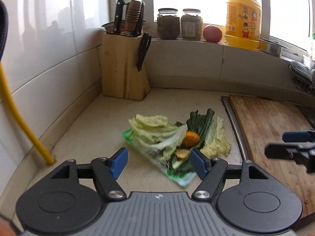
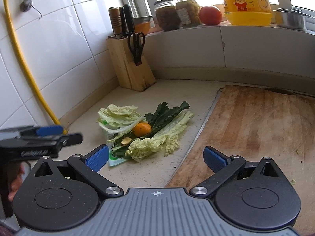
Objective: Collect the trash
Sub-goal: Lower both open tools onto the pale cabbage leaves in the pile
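Both grippers hung wide open over a pile of kitchen scraps on the counter.

The scrap pile (image 2: 145,131) (pale cabbage leaves, dark greens, an orange peel (image 2: 142,129) and a green-printed plastic wrapper (image 2: 115,157)) lay on the beige countertop (image 2: 189,90), just beside the wooden cutting board (image 2: 256,129). A knife block (image 2: 131,66) stood in the corner behind it; jars (image 2: 167,14), a tomato (image 2: 210,15) and a yellow bottle (image 2: 248,2) lined the windowsill. Nothing blocked the pile. The left gripper (image 1: 158,162) hovered low, fingers spread astride the pile's near end. The right gripper (image 2: 156,158) sat further back, fingers apart, empty, with the left one poking in from its left.
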### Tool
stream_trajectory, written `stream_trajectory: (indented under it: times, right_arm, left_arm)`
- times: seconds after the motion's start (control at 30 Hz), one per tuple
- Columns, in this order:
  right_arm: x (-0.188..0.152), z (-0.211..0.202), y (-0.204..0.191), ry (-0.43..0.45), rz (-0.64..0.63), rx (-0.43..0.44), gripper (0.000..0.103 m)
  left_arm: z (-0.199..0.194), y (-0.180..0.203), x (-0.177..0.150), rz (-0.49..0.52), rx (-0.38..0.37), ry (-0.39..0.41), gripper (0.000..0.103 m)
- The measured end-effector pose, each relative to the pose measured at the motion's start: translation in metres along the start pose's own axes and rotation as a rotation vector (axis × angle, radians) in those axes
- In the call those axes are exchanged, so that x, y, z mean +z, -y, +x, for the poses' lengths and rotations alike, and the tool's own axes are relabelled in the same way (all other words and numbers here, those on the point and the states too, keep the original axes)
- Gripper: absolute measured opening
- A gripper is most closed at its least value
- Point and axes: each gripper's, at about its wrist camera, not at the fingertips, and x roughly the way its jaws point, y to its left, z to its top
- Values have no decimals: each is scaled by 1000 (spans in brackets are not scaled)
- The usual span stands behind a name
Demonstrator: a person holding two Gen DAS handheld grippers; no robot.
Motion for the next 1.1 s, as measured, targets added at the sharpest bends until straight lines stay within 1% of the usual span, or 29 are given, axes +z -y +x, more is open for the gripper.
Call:
stream_trajectory:
  times: [0.13, 0.2, 0.3, 0.37, 0.43, 0.57, 0.67, 0.73, 0.8, 0.9, 0.97, 1.1]
  right_arm:
    - [0, 1, -5, 3, 7, -3, 103]
    - [1, 3, -6, 8, 13, -22, 103]
    - [2, 8, -4, 1, 38, -49, 103]
    - [3, 12, -3, -3, 52, -73, 103]
    - [5, 18, -1, -8, 69, -89, 103]
    - [10, 30, -3, -15, 80, -113, 103]
    - [14, 39, -2, -24, 89, -125, 103]
    - [16, 45, -1, -29, 96, -131, 103]
    - [16, 49, -1, -30, 98, -135, 103]
    - [15, 55, -2, -46, 96, -134, 103]
    - [15, 57, -3, -54, 90, -130, 103]
    - [15, 59, -5, -56, 79, -105, 103]
  left_arm:
    - [23, -12, 19, 0, -50, -7, 67]
    - [34, -18, 28, 12, -86, -6, 68]
    - [58, -28, 41, 35, -105, -17, 72]
    - [75, -38, 47, 26, -108, -21, 72]
    - [93, -47, 53, 12, -130, -33, 72]
    - [123, -57, 57, -29, -202, -76, 72]
    - [135, -55, 54, -7, -250, -105, 72]
    - [139, -52, 49, 3, -283, -126, 72]
    - [139, -50, 45, 10, -293, -141, 72]
    - [128, -48, 36, -4, -331, -151, 71]
    - [115, -47, 34, -6, -365, -141, 71]
    - [85, -40, 32, 14, -446, -96, 72]
